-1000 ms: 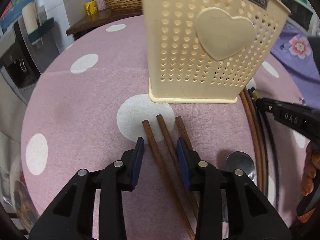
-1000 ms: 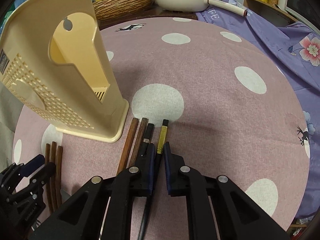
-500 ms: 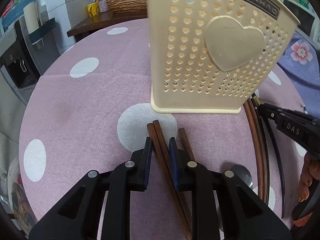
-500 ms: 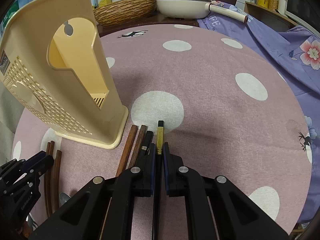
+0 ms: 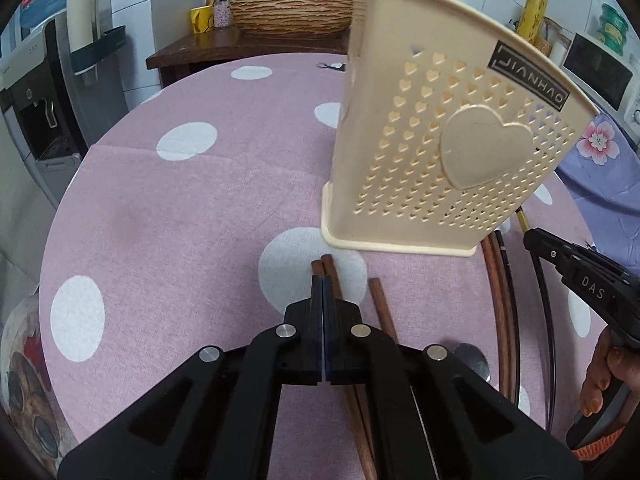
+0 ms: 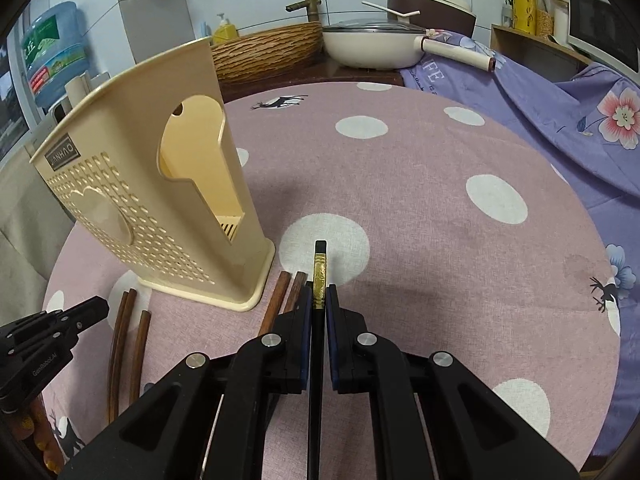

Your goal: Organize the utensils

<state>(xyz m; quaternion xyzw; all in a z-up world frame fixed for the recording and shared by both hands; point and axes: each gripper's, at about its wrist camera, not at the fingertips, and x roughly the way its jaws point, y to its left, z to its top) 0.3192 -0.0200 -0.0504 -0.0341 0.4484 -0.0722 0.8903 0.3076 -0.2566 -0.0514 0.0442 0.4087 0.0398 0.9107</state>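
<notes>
Black chopstick clamped between right gripper pads.

The left gripper points steeply down, its blue-padded jaws, which have just been closing, now pressed flat together with no gap. The right gripper angles down likewise, its jaws clamped. At the frame edge, fingers of the person's right hand wrap that tool's handle.
</notes>
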